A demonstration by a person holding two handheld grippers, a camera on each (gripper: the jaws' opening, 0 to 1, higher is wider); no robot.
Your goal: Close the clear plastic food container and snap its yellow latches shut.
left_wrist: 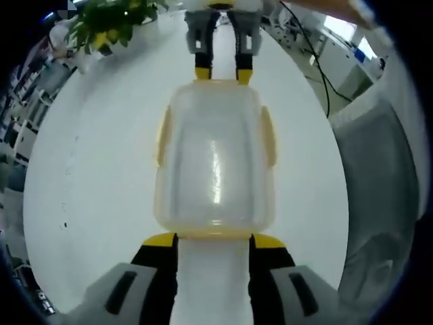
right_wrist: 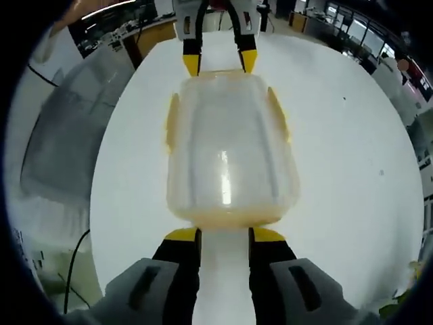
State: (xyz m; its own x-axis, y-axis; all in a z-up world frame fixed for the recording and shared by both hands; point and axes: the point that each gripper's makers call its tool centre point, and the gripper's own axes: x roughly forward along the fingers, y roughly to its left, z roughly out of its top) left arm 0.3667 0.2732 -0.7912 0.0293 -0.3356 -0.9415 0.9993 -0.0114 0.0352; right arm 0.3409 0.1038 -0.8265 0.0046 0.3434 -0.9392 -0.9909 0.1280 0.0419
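Your left gripper [left_wrist: 213, 238] rises from the bottom of the left gripper view with its jaws parted a moderate width, the yellow tips set right at the near short end of the clear plastic food container [left_wrist: 215, 159]. Whether they touch the latch there or only sit against it, you cannot tell from here; nothing is held between them.

Your right gripper [right_wrist: 223, 233] stands the same way in the right gripper view: jaws apart, yellow tips at the bottom centre, pressed up to the container's [right_wrist: 229, 152] opposite short end. In each view the other gripper shows at the top centre, facing you across the container, its tips at the far end.

The container sits in the middle of both frames on the white round bench [left_wrist: 101, 169], lid on top, with a bright streak of glare down its centre. A yellow latch [left_wrist: 163, 135] lies along the left long side and another [left_wrist: 268, 135] along the right; both appear folded down against the wall.

Outward in the left gripper view, a plant [left_wrist: 111, 24] with green leaves sits at the upper left, and a black cable [left_wrist: 318, 61] runs across the bench at the upper right. A grey translucent cover [right_wrist: 74, 128] lies at the left of the right gripper view.
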